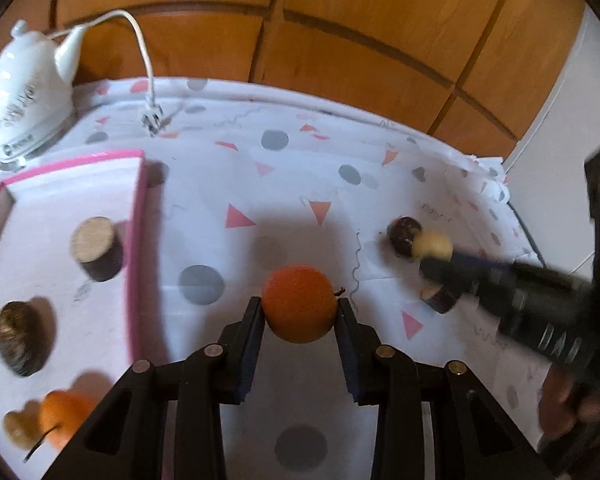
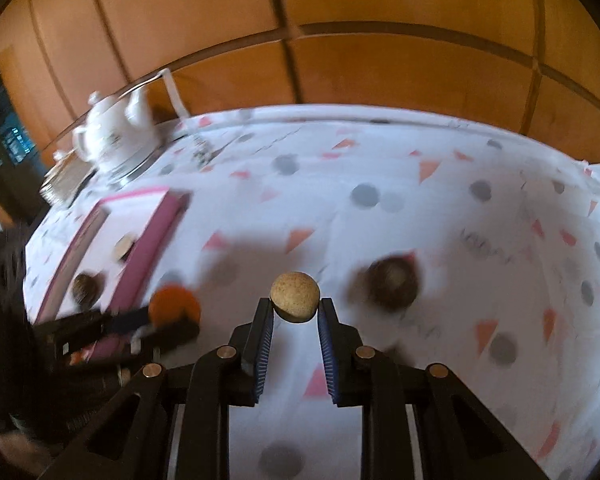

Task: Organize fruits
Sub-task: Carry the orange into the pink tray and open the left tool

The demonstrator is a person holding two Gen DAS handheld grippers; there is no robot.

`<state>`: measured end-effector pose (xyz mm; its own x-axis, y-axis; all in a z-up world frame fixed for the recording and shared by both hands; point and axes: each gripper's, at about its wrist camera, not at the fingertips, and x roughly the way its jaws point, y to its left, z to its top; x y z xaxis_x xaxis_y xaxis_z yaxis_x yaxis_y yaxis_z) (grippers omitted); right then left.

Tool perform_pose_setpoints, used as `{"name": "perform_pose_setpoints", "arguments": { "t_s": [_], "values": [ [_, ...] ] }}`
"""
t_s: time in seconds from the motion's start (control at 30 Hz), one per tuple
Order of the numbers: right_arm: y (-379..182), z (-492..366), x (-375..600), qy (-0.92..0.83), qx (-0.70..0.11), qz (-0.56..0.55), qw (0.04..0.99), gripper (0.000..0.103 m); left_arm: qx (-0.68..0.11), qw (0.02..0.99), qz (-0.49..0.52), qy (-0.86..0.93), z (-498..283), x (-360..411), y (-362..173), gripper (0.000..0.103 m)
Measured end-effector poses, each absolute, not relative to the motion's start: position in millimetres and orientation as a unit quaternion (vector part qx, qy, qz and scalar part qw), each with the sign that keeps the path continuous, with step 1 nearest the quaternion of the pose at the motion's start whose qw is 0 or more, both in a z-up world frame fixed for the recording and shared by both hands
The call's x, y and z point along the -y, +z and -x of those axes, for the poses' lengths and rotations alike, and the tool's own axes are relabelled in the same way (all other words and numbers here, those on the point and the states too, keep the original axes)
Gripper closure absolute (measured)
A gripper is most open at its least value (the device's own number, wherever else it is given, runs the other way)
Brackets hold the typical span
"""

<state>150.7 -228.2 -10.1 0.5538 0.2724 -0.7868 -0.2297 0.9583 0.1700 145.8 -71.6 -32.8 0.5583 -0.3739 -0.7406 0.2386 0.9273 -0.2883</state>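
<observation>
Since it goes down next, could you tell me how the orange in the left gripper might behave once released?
The orange looks round, so it may roll on the flat cloth. The left gripper holds it only at its sides, so it could slip.
</observation>
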Motion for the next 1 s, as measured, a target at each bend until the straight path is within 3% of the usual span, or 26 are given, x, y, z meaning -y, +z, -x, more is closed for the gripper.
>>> {"name": "perform_pose_setpoints", "arguments": {
  "t_s": [0.43,0.67,1.0],
  "values": [
    [-42.9,-97.5,199.7,0.148,-0.478,-0.017,0.865,0.08,-0.38,0.916,0.1,-0.083,-123.0,-29.6,13.1,0.067],
    [-47.2,-94.9,193.7,0.139,-0.48,-0.009,0.866,0.08,-0.385,0.917,0.105,-0.002,-113.7,-95.2,-1.8,0.067],
    [-57.6,-96.4,190.3,0.124,-0.491,0.0,0.863,0.08,-0.399,0.91,0.108,0.044,-92.1,-131.1,-25.5,0.064]
  ]
}}
